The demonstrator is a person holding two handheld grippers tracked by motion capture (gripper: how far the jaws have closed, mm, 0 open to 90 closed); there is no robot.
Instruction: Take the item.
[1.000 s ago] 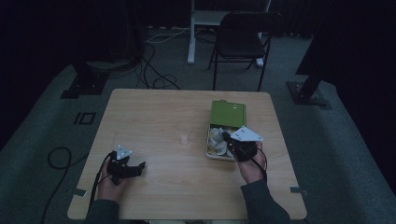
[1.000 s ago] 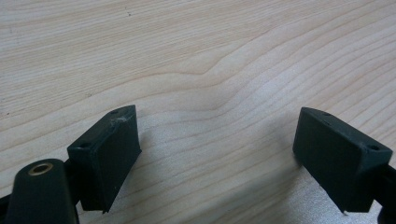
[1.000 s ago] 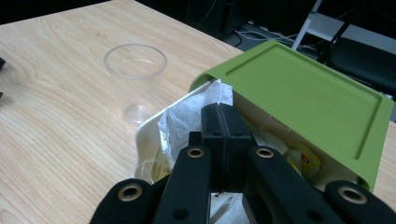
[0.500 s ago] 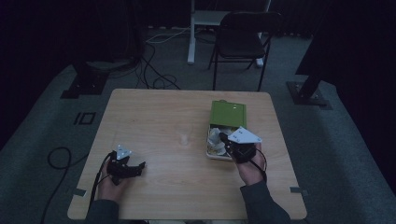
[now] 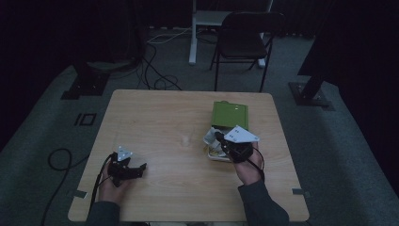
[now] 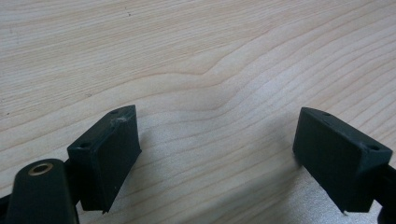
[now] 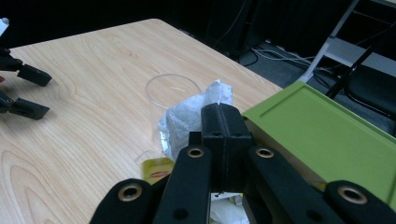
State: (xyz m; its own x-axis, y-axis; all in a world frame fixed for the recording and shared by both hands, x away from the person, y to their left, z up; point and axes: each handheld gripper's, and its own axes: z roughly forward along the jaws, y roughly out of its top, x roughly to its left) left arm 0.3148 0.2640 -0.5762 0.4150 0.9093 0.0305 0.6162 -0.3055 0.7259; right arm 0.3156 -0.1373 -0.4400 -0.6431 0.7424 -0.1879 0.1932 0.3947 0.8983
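My right gripper (image 7: pixel 223 109) is shut on a white tea bag (image 7: pixel 189 119), whose yellow tag (image 7: pixel 158 170) hangs below it. In the high view the right gripper (image 5: pixel 219 137) holds the tea bag (image 5: pixel 210 135) over the left end of an open box (image 5: pixel 212 155) that has more tea bags in it. The box's green lid (image 5: pixel 229 114) stands open behind it. A clear glass (image 7: pixel 172 88) stands on the table just left of the tea bag. My left gripper (image 5: pixel 140 167) rests open on the table (image 6: pixel 196 60) at the front left, with nothing between its jaws.
The wooden table (image 5: pixel 160 117) is bare across its left and far parts. A dark chair (image 5: pixel 244 33) and a white desk leg (image 5: pixel 193 37) stand behind the table. Cables (image 5: pixel 155 75) lie on the grey floor.
My right gripper has shifted slightly left with the tea bag. The left gripper has stayed still.
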